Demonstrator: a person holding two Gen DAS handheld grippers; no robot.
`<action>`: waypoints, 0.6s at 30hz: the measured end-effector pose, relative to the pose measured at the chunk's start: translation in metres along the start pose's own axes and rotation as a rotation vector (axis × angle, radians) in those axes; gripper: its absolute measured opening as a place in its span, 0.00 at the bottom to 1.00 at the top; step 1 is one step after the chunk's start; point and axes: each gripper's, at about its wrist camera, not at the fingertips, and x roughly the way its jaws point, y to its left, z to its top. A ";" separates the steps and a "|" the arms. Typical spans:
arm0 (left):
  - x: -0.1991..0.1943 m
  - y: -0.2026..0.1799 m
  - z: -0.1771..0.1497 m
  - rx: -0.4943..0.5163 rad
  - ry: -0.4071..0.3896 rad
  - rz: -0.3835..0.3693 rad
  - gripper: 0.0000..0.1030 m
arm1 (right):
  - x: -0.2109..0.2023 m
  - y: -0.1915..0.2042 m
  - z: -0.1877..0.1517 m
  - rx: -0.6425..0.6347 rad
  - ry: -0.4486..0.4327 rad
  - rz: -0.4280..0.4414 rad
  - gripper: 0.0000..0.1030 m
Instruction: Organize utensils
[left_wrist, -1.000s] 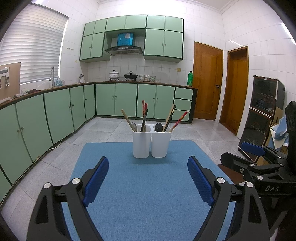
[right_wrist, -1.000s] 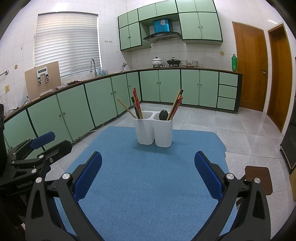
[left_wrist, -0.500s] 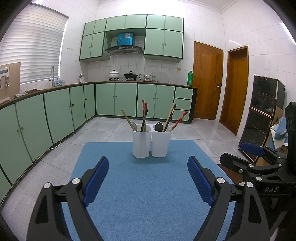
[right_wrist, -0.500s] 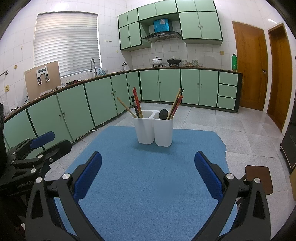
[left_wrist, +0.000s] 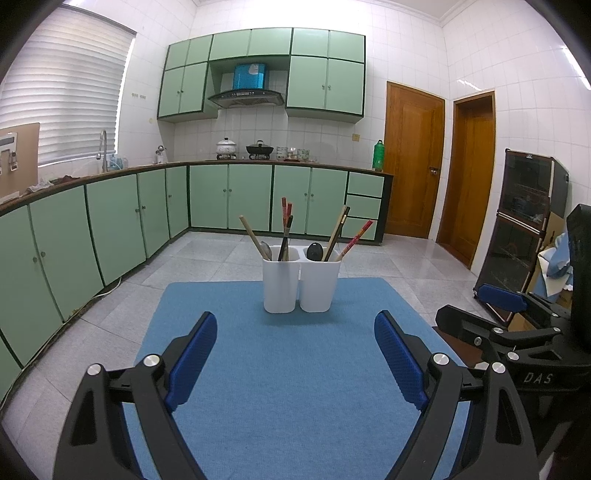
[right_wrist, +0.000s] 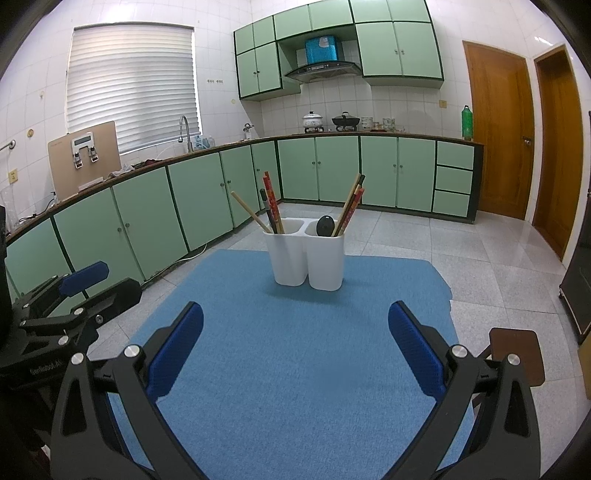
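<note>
A white two-compartment utensil holder (left_wrist: 301, 283) (right_wrist: 307, 262) stands at the far end of a blue mat (left_wrist: 295, 387) (right_wrist: 295, 369). Its left compartment holds chopsticks (left_wrist: 285, 230) and a metal spoon (left_wrist: 266, 250). The right compartment holds a black spoon (left_wrist: 314, 252) (right_wrist: 325, 226) and more chopsticks (left_wrist: 345, 234) (right_wrist: 351, 205). My left gripper (left_wrist: 295, 338) hovers open over the near part of the mat, nothing between its blue pads. My right gripper (right_wrist: 295, 326) is likewise open and empty, well short of the holder. Each gripper appears at the side of the other's view.
Green cabinets (left_wrist: 110, 229) run along the left and back walls under a counter with pots (left_wrist: 226, 146). Two wooden doors (left_wrist: 412, 166) are at the right. A dark glass cabinet (left_wrist: 524, 221) and a brown stool (right_wrist: 515, 354) stand right of the mat.
</note>
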 end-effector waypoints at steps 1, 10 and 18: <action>0.000 0.000 0.000 -0.002 0.000 -0.001 0.83 | 0.000 0.000 0.000 -0.001 0.000 0.000 0.94; 0.004 0.000 0.002 -0.003 0.003 -0.003 0.83 | 0.000 0.000 -0.001 0.003 0.002 0.000 0.94; 0.004 0.000 0.002 -0.003 0.004 -0.001 0.83 | 0.000 -0.001 -0.001 0.003 0.002 0.000 0.94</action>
